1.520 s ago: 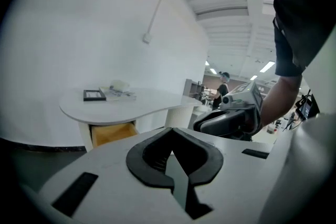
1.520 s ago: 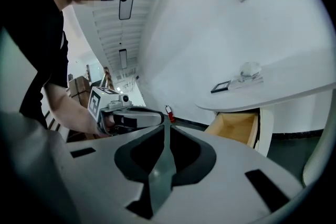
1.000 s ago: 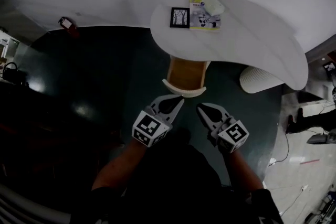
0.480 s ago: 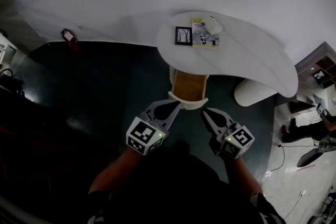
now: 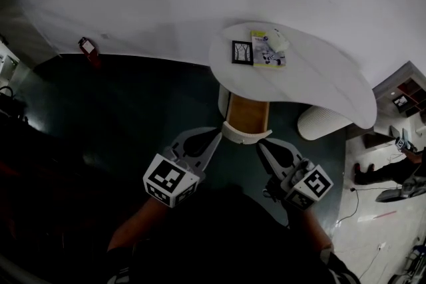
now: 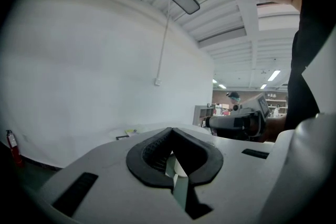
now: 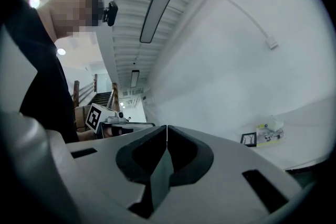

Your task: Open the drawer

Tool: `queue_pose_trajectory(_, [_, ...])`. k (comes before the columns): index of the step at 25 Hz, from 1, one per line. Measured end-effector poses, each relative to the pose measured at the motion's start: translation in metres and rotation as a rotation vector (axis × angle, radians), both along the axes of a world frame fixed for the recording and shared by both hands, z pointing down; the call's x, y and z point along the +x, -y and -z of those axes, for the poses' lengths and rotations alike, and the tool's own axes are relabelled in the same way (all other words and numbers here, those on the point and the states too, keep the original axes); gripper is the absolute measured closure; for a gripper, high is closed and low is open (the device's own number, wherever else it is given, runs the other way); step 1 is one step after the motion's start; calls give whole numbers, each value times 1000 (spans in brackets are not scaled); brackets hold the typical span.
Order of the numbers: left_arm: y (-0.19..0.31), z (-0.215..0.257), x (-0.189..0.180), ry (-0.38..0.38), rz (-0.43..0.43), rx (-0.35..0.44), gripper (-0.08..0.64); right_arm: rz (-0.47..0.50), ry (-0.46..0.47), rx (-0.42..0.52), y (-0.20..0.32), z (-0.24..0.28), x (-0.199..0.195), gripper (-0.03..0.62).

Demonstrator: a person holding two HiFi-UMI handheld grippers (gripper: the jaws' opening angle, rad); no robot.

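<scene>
The drawer (image 5: 247, 115) under the white table (image 5: 319, 80) stands pulled out, its wooden inside showing behind a curved white front (image 5: 241, 137). My left gripper (image 5: 213, 135) is shut and empty, its tips just left of the drawer front, not touching it. My right gripper (image 5: 261, 145) is also shut and empty, just right of the front. In the left gripper view the left gripper (image 6: 171, 131) has its jaws closed, with a sliver of white visible behind them. In the right gripper view the right gripper (image 7: 166, 128) points level toward the wall.
On the table lie a black picture frame (image 5: 241, 52) and a booklet (image 5: 268, 50). A white ribbed bin (image 5: 323, 123) stands right of the drawer. A red extinguisher (image 5: 88, 48) leans at the wall, far left. Dark floor lies around.
Both grippers have risen and drawn back from the drawer front toward the person. The drawer has stayed open. Both pairs of jaws have stayed shut.
</scene>
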State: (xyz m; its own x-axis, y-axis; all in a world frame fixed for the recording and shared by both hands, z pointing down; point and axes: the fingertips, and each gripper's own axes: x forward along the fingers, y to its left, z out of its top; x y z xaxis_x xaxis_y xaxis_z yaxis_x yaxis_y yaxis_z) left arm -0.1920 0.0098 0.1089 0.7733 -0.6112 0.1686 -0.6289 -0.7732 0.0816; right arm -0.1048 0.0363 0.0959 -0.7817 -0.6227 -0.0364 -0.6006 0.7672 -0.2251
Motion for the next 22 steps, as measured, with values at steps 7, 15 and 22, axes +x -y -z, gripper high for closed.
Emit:
queue_pose_trajectory(7, [-11,12,-18,7,-1,20,549,1,-61,5,-5,14,-17,575])
queue_pose_trajectory(15, [-9,8,-29,2,31,0,549,1,-86,-4,-5,11,-25,577])
queue_pose_trajectory(22, [-1,4,-37,-18,80,2,549,-22,-67,-16,2,6,-22,577])
